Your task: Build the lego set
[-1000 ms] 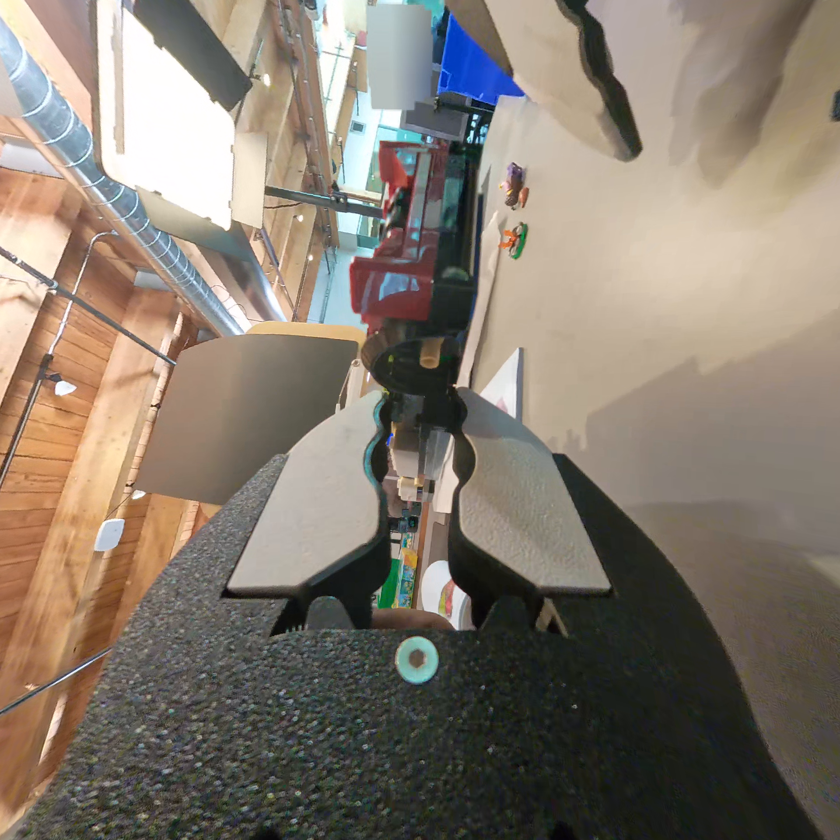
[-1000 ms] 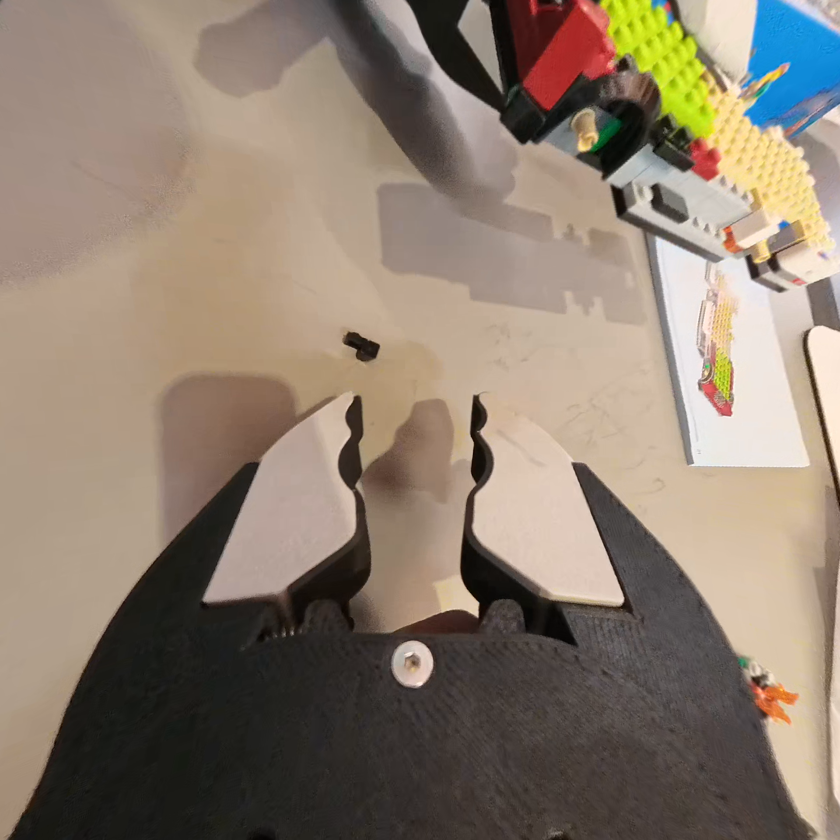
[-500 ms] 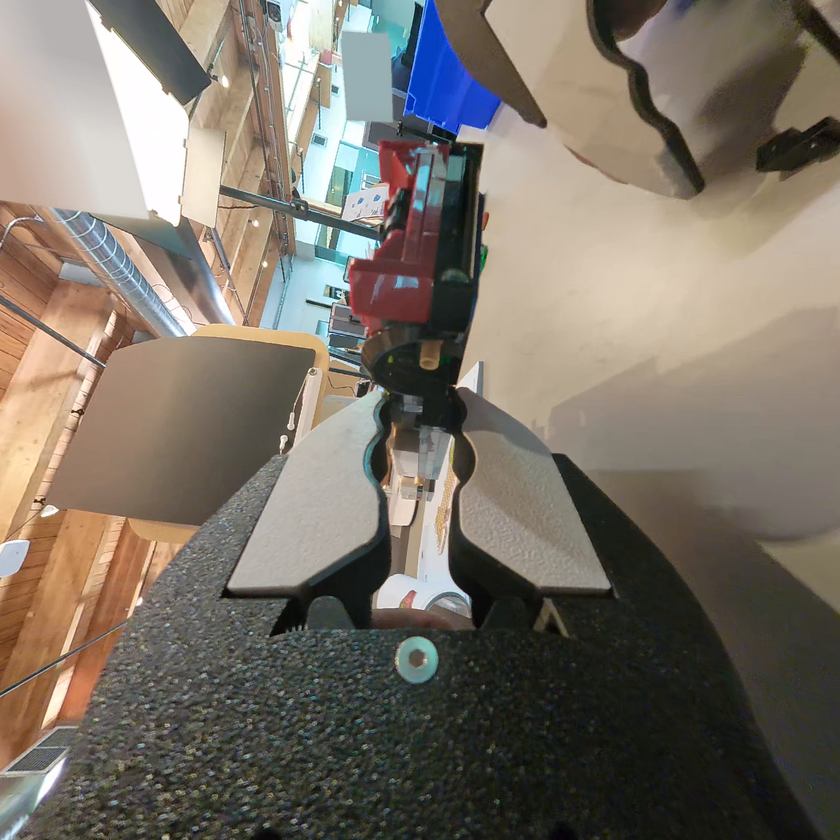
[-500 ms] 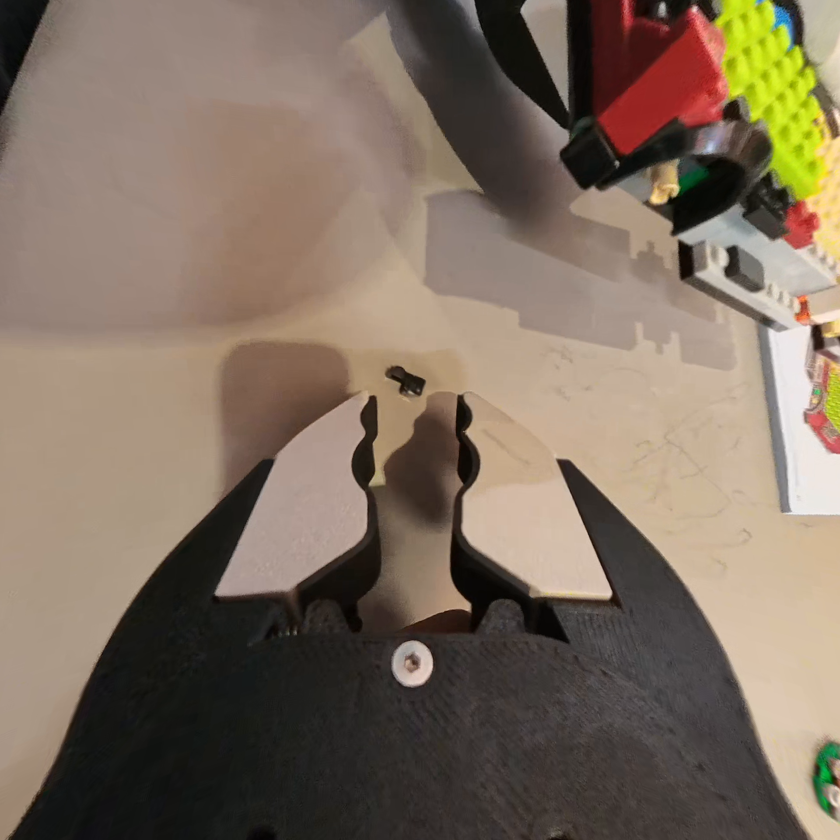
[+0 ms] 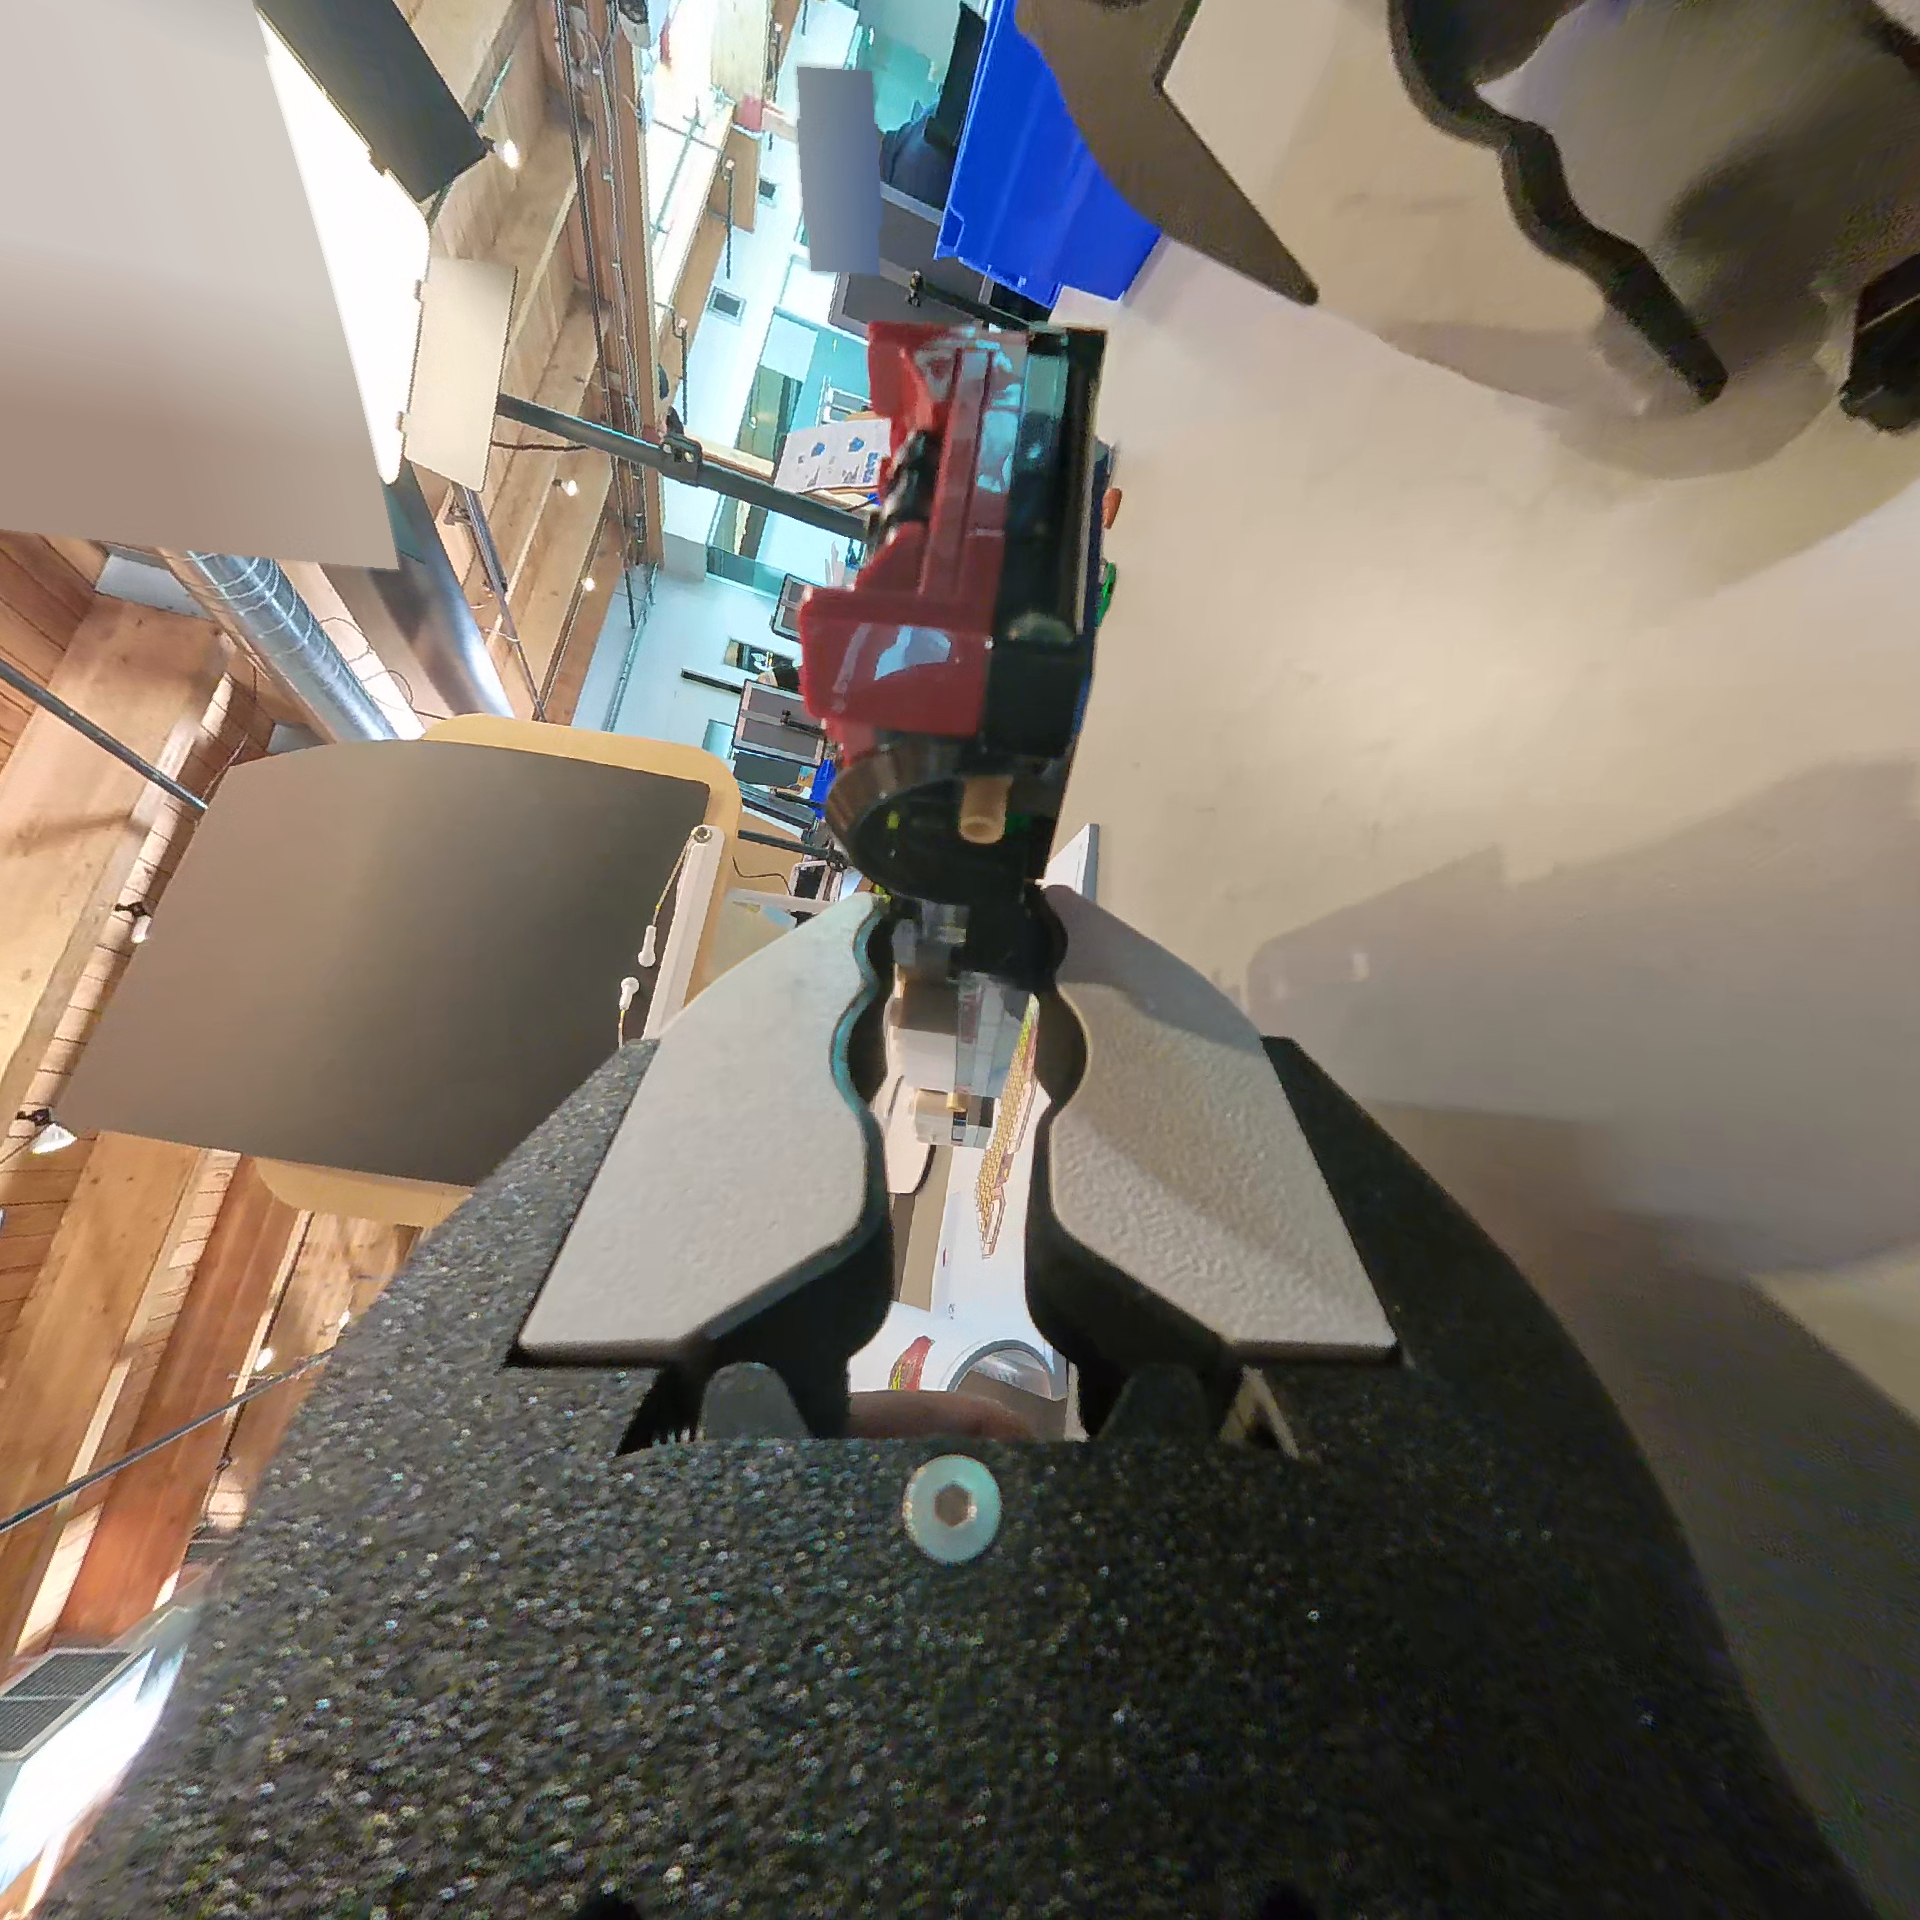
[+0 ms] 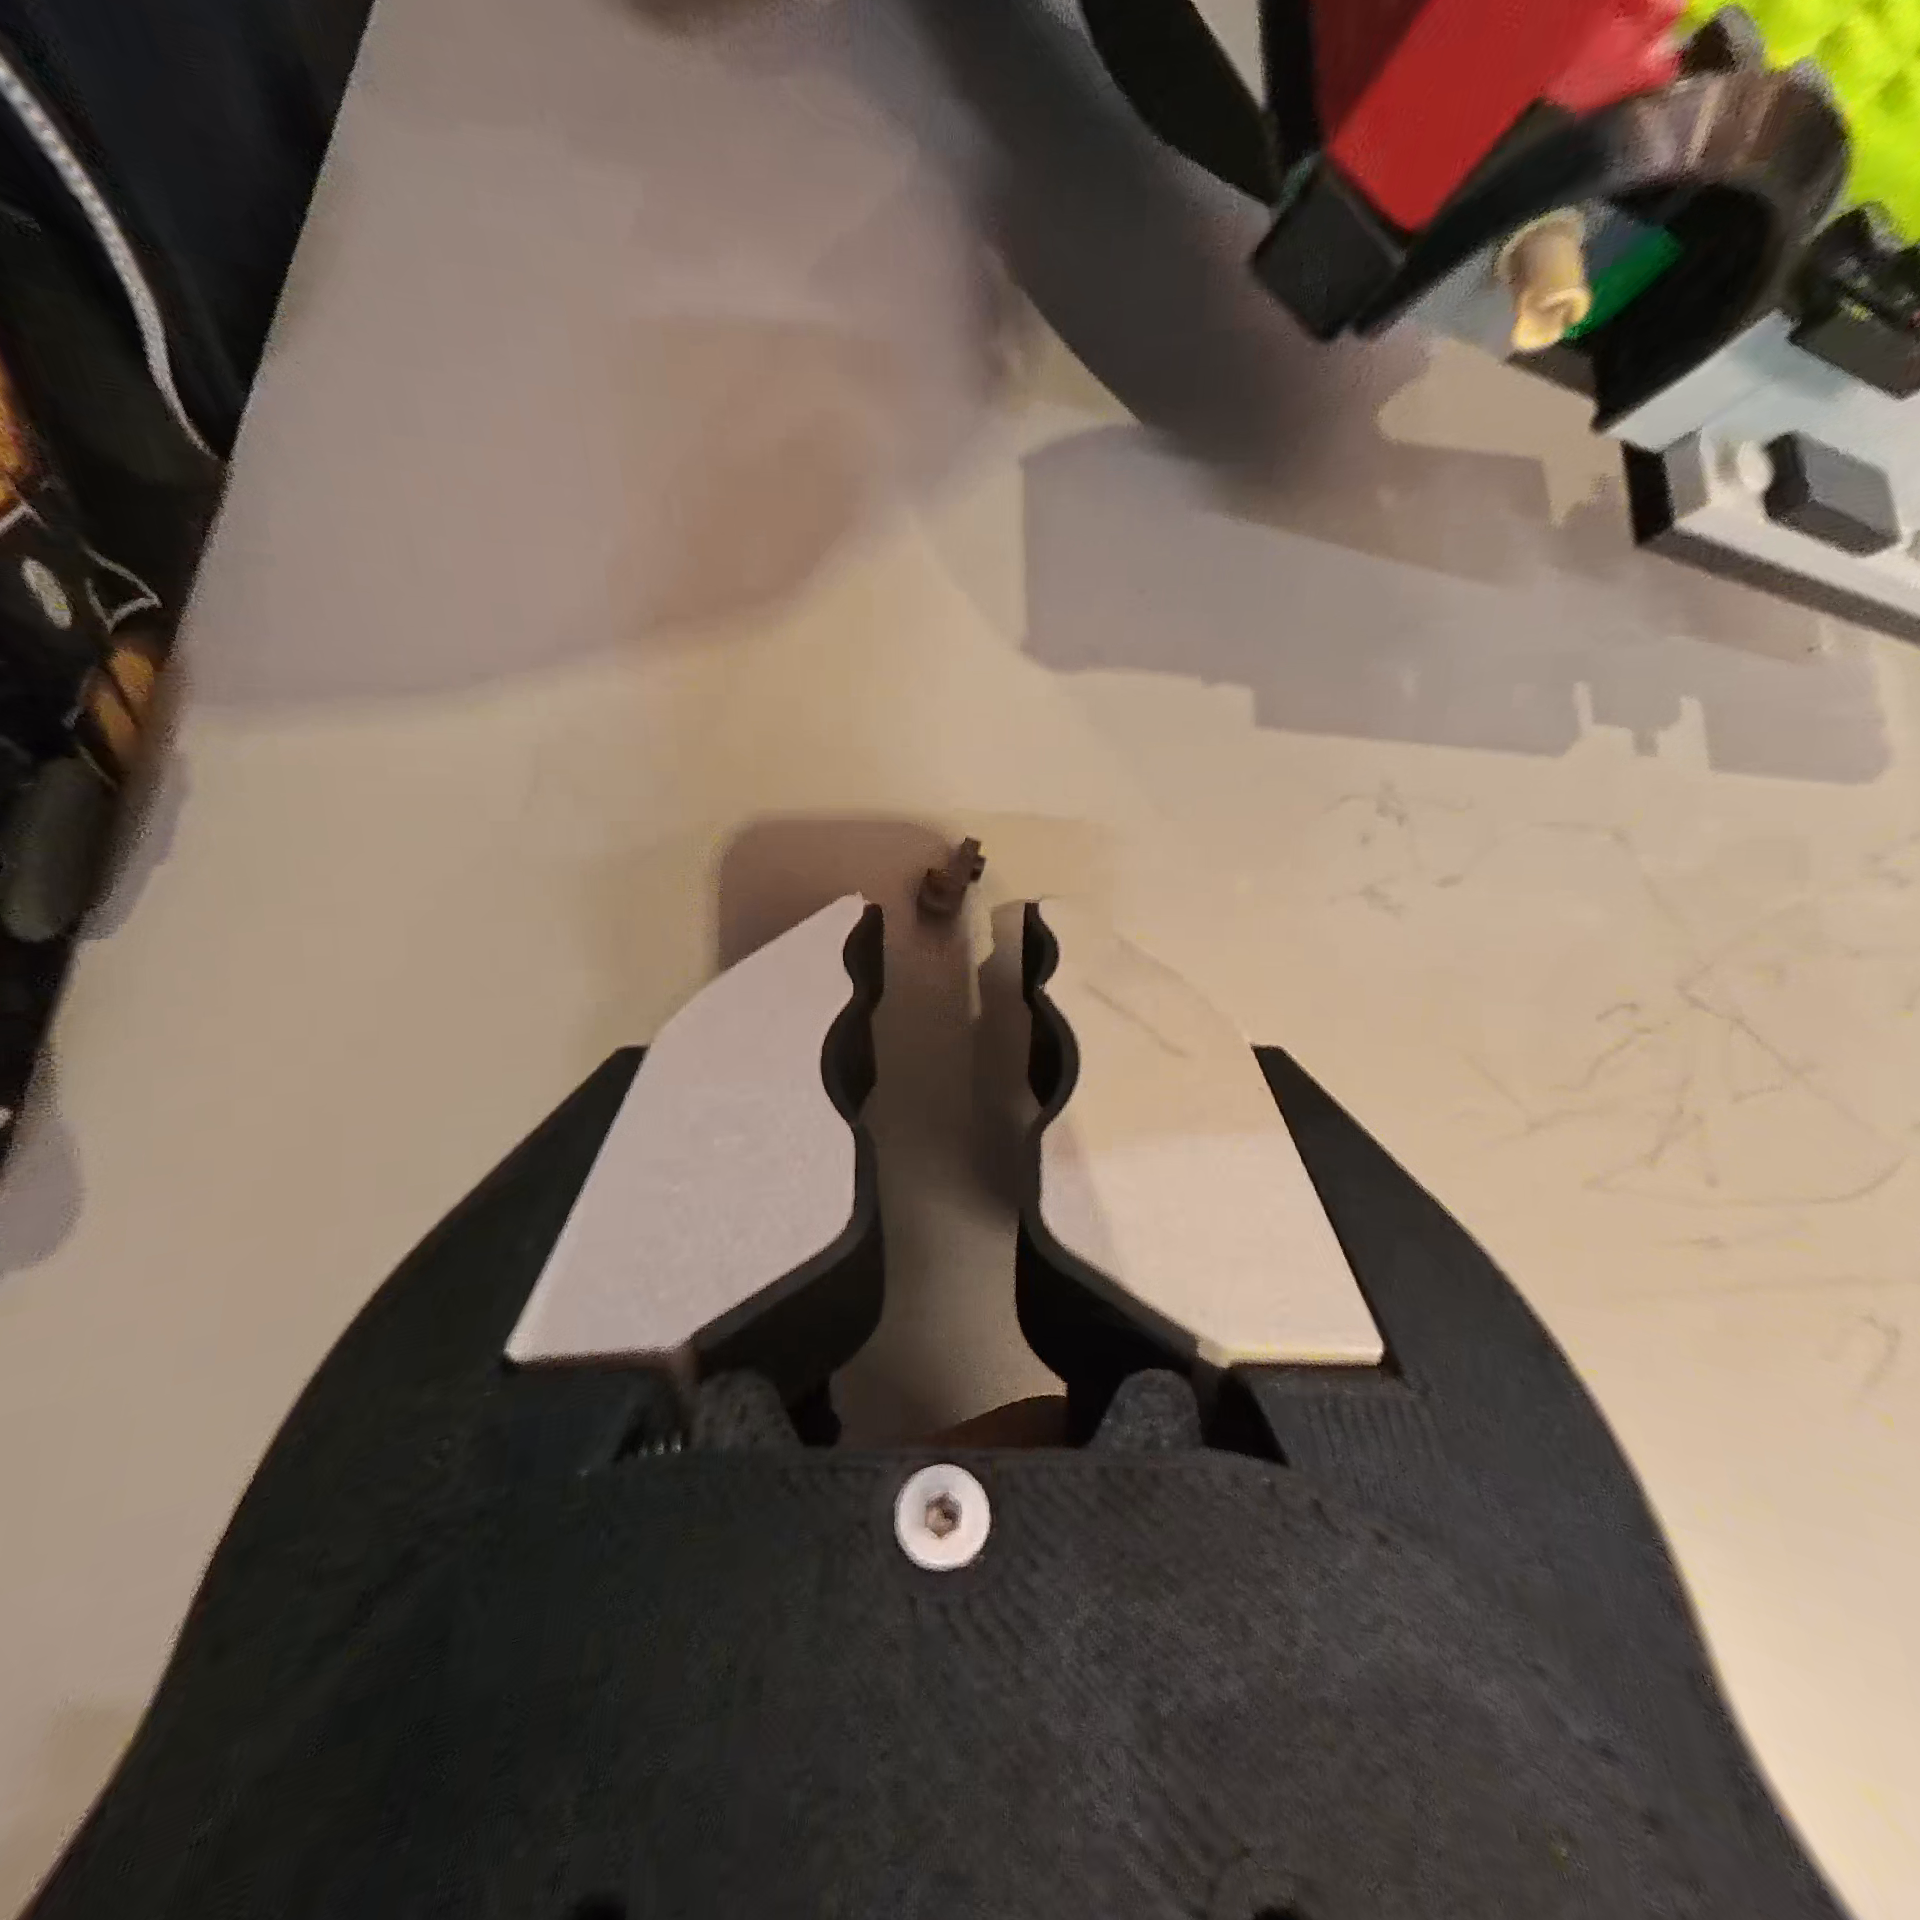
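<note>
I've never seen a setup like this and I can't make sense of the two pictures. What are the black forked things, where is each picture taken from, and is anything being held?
There is no robot here: a person holds a two-fingered tool in each hand, and a camera on each looks forward along its fingers.

In the left view, the left tool is clamped on a toy-brick vehicle, red and black, lifted above the pale table; this camera is turned on its side.

In the right view, the right tool points down at the table. Its fingers stand apart and hold nothing. A small dark brick piece lies just ahead of the tips, untouched. The same vehicle shows at the upper right.
</note>
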`<action>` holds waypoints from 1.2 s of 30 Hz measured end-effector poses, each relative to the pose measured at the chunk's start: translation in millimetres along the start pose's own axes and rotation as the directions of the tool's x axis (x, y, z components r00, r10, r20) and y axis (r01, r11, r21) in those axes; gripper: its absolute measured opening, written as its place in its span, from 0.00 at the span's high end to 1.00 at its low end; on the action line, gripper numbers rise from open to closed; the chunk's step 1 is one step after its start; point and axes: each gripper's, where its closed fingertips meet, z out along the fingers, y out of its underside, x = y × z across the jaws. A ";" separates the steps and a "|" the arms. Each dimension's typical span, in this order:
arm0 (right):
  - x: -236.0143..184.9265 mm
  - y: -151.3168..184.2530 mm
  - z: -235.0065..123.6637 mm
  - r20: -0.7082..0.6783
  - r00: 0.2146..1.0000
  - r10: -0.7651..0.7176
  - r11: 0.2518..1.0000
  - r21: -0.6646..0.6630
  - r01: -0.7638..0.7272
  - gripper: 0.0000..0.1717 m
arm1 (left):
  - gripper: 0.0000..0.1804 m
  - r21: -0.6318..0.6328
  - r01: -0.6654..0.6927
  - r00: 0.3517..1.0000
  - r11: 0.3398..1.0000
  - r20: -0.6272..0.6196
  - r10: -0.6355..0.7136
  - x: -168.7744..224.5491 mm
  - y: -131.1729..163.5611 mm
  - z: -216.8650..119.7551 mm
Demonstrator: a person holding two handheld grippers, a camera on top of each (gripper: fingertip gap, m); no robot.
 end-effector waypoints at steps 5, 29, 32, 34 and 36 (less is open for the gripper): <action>4.6 -0.2 2.2 -0.047 0.995 0.093 0.995 -0.038 -0.095 0.86 | 0.86 -0.004 -0.014 1.000 1.000 0.000 0.014 0.6 -0.9 -0.1; 58.0 -50.5 -47.4 -0.746 0.529 -0.405 0.859 -0.112 0.499 0.96 | 0.86 -0.026 -0.017 1.000 1.000 0.018 0.018 -2.5 3.2 1.5; 60.1 -53.9 -54.5 -0.790 0.405 -0.460 0.813 -0.191 0.550 0.95 | 0.86 -0.039 -0.016 0.999 0.999 0.026 0.017 -3.9 5.5 3.0; 61.4 -54.6 -56.3 -0.799 0.358 -0.483 0.798 -0.232 0.557 0.95 | 0.86 -0.043 -0.017 0.999 0.999 0.034 0.019 -5.3 5.4 3.5; 63.2 -56.3 -58.6 -0.811 0.317 -0.492 0.790 -0.264 0.553 0.96 | 0.86 -0.041 -0.029 0.999 0.999 0.042 0.031 -6.3 4.1 3.1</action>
